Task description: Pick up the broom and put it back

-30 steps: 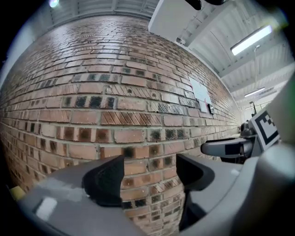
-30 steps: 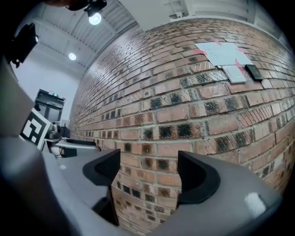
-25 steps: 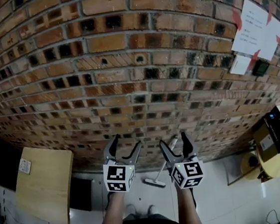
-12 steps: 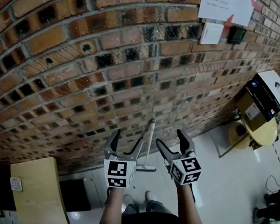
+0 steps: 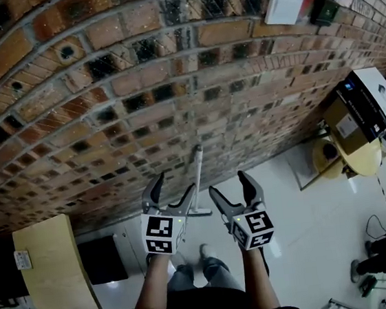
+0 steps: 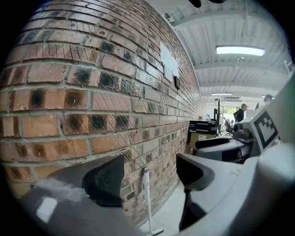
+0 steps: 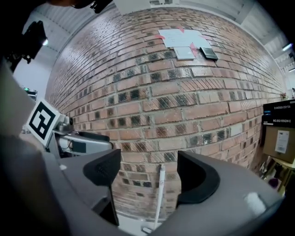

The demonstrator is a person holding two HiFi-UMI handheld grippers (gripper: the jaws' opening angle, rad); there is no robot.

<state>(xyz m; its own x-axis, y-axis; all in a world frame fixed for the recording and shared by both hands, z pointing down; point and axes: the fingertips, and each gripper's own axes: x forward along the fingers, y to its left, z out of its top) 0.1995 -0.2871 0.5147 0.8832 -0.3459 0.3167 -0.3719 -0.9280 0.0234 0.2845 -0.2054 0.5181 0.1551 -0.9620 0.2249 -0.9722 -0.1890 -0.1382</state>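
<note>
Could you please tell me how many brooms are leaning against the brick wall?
1. The broom leans against the brick wall, its head on the floor; no other shows, though some could be out of view.

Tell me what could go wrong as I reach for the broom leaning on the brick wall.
The broom only leans on the brick wall; a bump from an open jaw might send it sliding sideways and down.
Its thin handle lies close to the bricks, so a jaw could scrape the wall before closing round it.
The left gripper and right gripper hang side by side, both open; reaching with both could make them clash.
</note>
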